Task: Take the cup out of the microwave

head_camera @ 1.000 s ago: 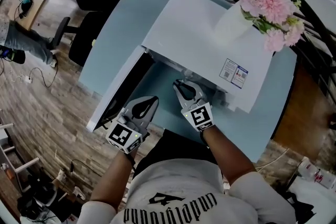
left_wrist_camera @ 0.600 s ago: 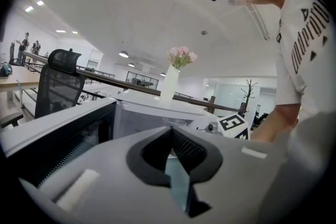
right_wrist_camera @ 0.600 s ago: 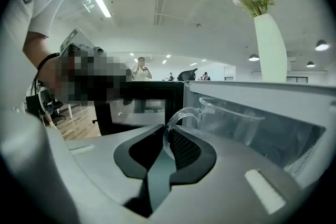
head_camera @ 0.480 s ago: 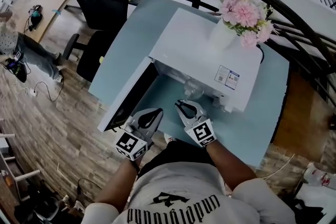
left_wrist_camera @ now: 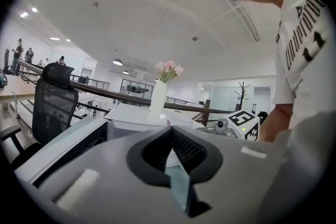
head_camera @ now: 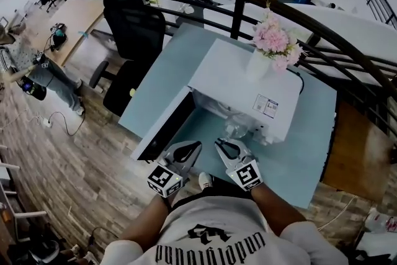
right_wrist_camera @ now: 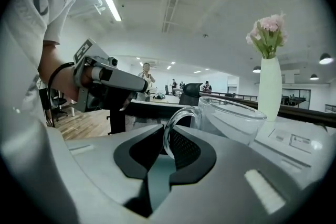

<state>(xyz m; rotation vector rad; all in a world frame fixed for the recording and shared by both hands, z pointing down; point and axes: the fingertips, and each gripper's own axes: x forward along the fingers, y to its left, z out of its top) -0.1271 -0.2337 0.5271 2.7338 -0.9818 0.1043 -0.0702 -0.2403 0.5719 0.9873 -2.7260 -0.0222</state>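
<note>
Gripping the cup (right_wrist_camera: 231,117) by its clear handle with the right hand-held gripper (right_wrist_camera: 167,136), both jaws pressed on the glass loop and the bowl upright just beyond the tips. Holding nothing in the left hand-held gripper (left_wrist_camera: 169,132), jaws set together tip to tip on empty air, just beside the right one and near the lower edge of the open door (head_camera: 164,127). From the head view, finding the cup in front of the mouth of the microwave (head_camera: 245,80), over the blue tabletop (head_camera: 310,152). Cannot tell whether resting on that surface or held a little above it, nor whether the far side of the glass is fully past the opening. Judging the main part as nearly done: already gripped, already at the front. Left to do, probably: drawing it a little more toward the body, setting it down on the tabletop, releasing the handle, and perhaps closing the door. Worth minding also the vase of pink flowers (head_camera: 257,65) on top of the microwave, well apart from the cup.
</note>
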